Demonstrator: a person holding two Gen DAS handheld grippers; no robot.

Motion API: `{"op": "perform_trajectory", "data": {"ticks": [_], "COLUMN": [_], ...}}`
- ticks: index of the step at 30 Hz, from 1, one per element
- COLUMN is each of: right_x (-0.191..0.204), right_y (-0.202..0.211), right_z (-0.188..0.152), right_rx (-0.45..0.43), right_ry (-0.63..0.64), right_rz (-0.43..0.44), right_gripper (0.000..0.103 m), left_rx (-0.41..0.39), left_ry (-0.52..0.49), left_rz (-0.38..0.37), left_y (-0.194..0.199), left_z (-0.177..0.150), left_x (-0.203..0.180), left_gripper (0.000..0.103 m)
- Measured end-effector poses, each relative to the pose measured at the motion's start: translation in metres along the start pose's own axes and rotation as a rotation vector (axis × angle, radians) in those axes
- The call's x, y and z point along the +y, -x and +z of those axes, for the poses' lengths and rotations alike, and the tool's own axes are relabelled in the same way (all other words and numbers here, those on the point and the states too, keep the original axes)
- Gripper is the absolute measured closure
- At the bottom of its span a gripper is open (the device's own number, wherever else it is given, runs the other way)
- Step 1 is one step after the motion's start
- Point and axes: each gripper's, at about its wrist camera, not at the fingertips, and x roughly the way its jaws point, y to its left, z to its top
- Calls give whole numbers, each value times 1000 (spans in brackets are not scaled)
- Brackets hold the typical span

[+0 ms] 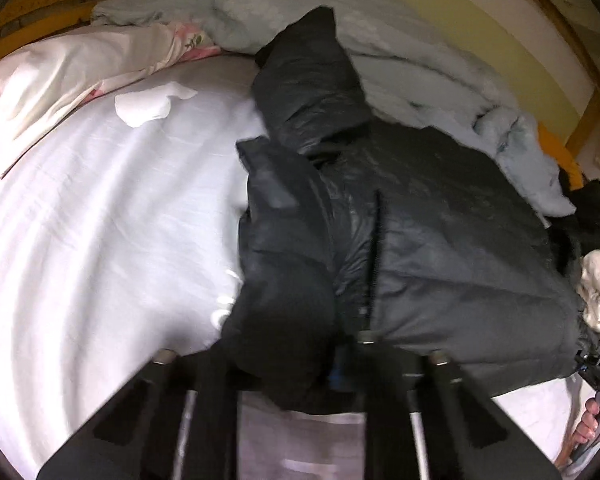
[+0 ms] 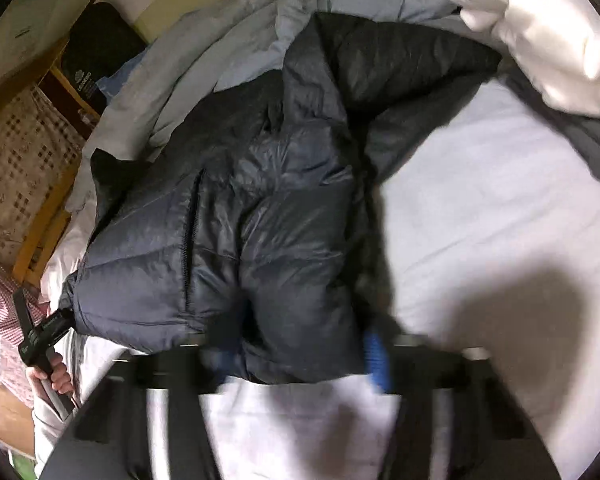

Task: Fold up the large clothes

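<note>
Left wrist view: we see the black puffer jacket (image 1: 400,220) lying on the white bedsheet (image 1: 100,220), its sleeve reaching toward 12 o'clock and its hem at 6. Our left gripper (image 1: 296,364) is closed down on a bulge of the hem; the pads are hidden in blur and fabric. At 4 o'clock a hand (image 1: 592,424) holds the other tool.

Right wrist view: the jacket fills the centre, zipper (image 2: 190,240) running toward 7 o'clock. Our right gripper (image 2: 296,352) brackets a padded fold at 6; whether its blue pads truly pinch, we cannot tell.

We judge the jacket light, puffy, springy and slick-shelled, so it will slide and rebound; we should grip seams or hem.
</note>
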Motion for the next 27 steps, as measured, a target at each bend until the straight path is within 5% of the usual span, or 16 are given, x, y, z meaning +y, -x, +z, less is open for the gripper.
{"op": "perform_trajectory", "data": {"ticks": [2, 6, 12, 15, 17, 18, 20, 23, 27], "right_x": [3, 22, -11, -5, -1, -2, 1, 12, 32], "right_y": [13, 71, 88, 90, 90, 90, 96, 114, 123], "right_z": [2, -13, -21, -19, -20, -19, -19, -22, -28], "right_rx": [-38, -201, -180, -181, -209, -240, -321, -452, -506], "right_ry": [-5, 102, -12, 25, 54, 56, 48, 75, 155], "right_rz": [-20, -288, -301, -325, -392, -448, -532, -548, -411], "right_gripper": [87, 88, 88, 85, 69, 48, 19, 17, 11], "left_rx": [-29, -44, -38, -108, -241, -304, -378, -468, -584], "left_ry": [-15, -15, -102, -126, -101, -100, -97, -113, -213], "left_rz": [-21, -68, -25, 62, 145, 187, 192, 129, 114], "left_y": [14, 31, 30, 34, 44, 52, 66, 90, 103], "left_z": [-2, -25, -47, -51, -52, -52, -50, -51, -66], "left_x": [-10, -27, -53, -57, -52, -53, -54, -59, -74], "left_gripper": [93, 93, 89, 71, 56, 43, 41, 38, 38]}}
